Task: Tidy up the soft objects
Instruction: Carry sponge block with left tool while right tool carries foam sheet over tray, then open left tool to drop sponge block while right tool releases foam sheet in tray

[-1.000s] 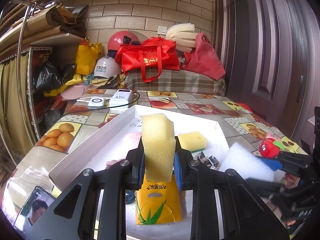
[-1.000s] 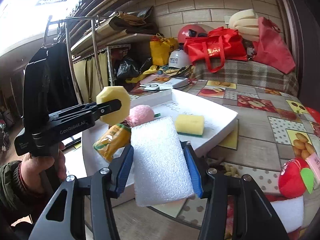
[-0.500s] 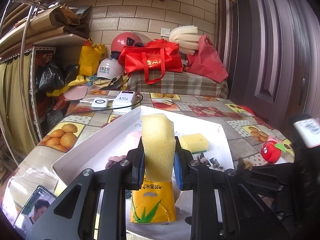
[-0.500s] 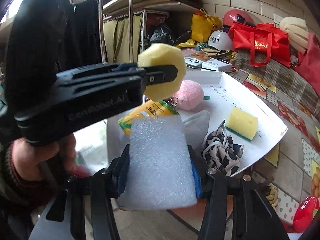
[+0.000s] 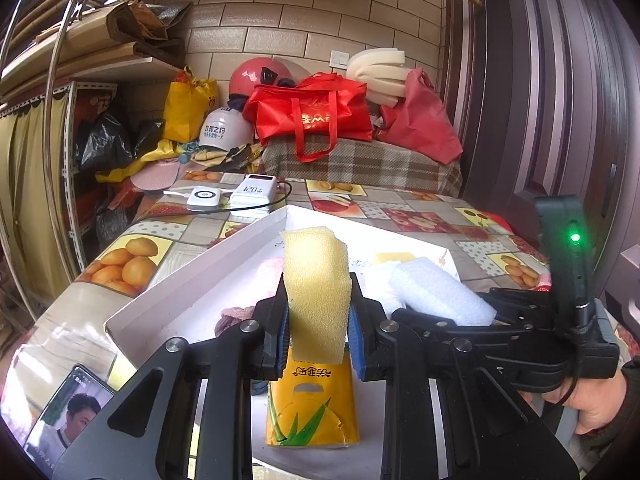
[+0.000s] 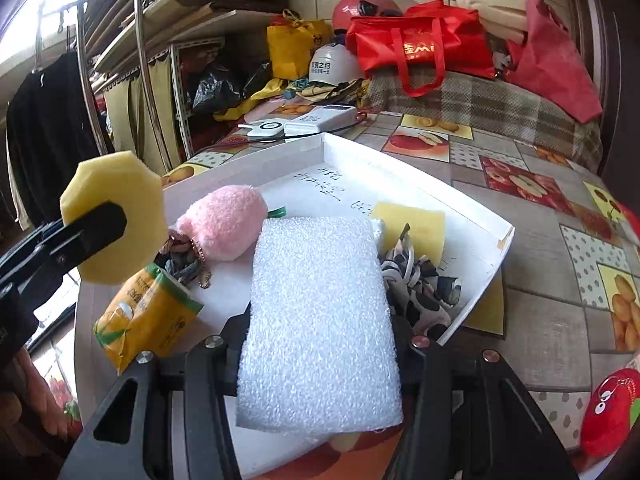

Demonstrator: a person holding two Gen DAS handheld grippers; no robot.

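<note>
A: Where was the yellow sponge (image 5: 316, 296)?

B: Clamped upright between the pads of the left gripper (image 5: 318, 330), jaws narrow and squeezing its lower half. It hung above the near end of the white tray (image 5: 192, 280), over a yellow tissue pack (image 5: 310, 404) lying inside.

A: And the white foam pad (image 6: 320, 320)?

B: The right gripper (image 6: 320, 344) had it pinched by its long edges, jaws fairly narrow and pressing on both sides. The pad stuck out forward over the tray's near half.

A: Were the two grippers close?

B: Side by side. From the left wrist, the foam pad showed just right of the sponge; from the right wrist, the sponge sat off to the left, beside a pink plush toy (image 6: 224, 220).

A: What else was in the tray?

B: A flat yellow scouring sponge (image 6: 416, 224) toward the far right, a black-and-white patterned cloth (image 6: 420, 284) next to it, and some handwriting on the tray floor. A small tangle with a bead chain lay under the plush toy; I couldn't tell what it was.

A: Around the tray?

B: A fruit-print tablecloth (image 6: 540, 280), a red toy (image 6: 608, 412) at the near right, two white power banks (image 5: 236, 198) beyond the tray, and a phone (image 5: 68, 412) at the near left.
</note>
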